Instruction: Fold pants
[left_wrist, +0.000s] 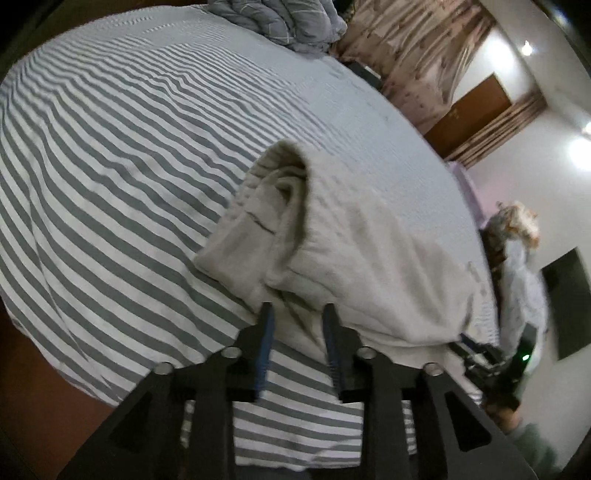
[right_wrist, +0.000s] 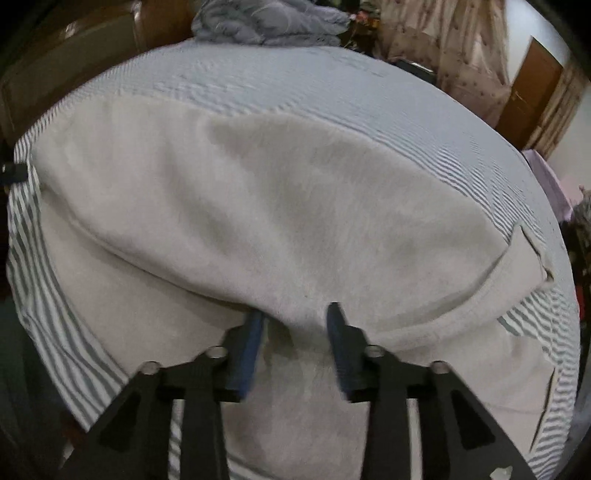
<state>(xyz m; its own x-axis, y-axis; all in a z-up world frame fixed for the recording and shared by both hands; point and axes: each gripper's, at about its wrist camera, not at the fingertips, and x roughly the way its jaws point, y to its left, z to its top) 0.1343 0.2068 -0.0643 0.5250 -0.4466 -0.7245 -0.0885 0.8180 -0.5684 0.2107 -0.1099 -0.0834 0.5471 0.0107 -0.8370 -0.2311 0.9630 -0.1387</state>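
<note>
Right wrist view: both grippers, left gripper (left_wrist: 297, 308) and right gripper (right_wrist: 295, 312), spread-fingered at six o'clock against cream fleece pants (right_wrist: 258, 206) on the striped bedsheet (left_wrist: 110, 166); mid-fold, judging; next, pinch that edge.

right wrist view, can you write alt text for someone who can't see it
Cream pants lie partly folded across a bed with a grey-and-white striped sheet, seen through a fisheye lens. The right gripper reaches in from the bottom edge, jaws open around the near fold of the fabric. A crumpled blue-grey blanket sits at the far end of the bed.
</note>
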